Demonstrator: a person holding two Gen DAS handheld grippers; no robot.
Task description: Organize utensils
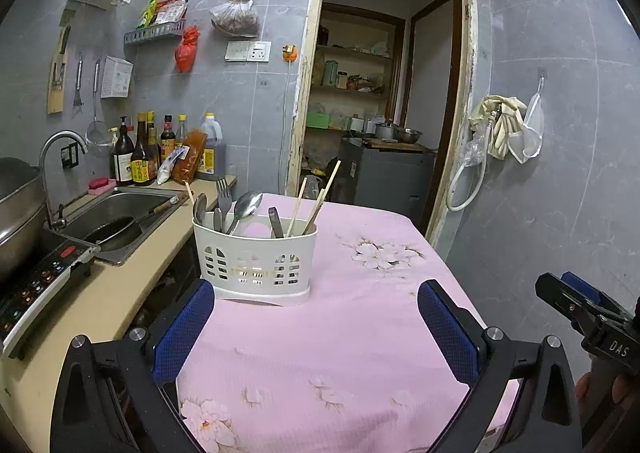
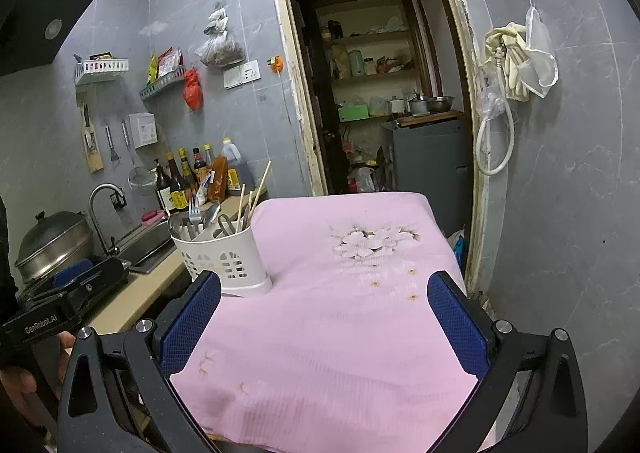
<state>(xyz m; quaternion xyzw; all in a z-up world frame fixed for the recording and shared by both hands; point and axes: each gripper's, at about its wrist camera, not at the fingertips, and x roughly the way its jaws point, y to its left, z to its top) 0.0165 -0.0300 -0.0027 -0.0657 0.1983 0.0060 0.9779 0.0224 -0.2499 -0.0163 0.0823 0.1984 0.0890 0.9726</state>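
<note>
Standing upright on a bench draped in a pink cloth with a printed flower pattern point(image 1: 360, 333), a white perforated plastic utensil caddy point(image 1: 256, 261) sits just ahead of the left claw point(image 1: 316, 317) and slightly toward its left finger. The left claw's blue-padded fingers point(image 1: 188, 329) are spread wide, nothing between them but bare cloth, and they do not touch the caddy.

Inside the caddy, steel spoons point(image 1: 246, 207) and a steel fork point(image 1: 224, 193) lean in the compartment farther to the left claw's left, while pale wooden chopsticks point(image 1: 320, 197) angle up from the opposite end; a dark-handled utensil point(image 1: 276, 223) stands between them.

The right claw point(image 2: 324, 317) hovers over the same cloth, its fingers equally spread and holding nothing. From it, the caddy lies ahead and to the left, close beside its left finger's tip, though contact cannot be judged. The printed flowers lie ahead between its fingers.

Each claw appears at the edge of the other's view, gripped by a person's hand point(image 2: 24, 377).

Beyond the left claw's left side runs a beige counter with a steel sink point(image 1: 120, 217), a black induction cooker point(image 1: 40, 281) and a row of sauce bottles point(image 1: 148, 153).
</note>
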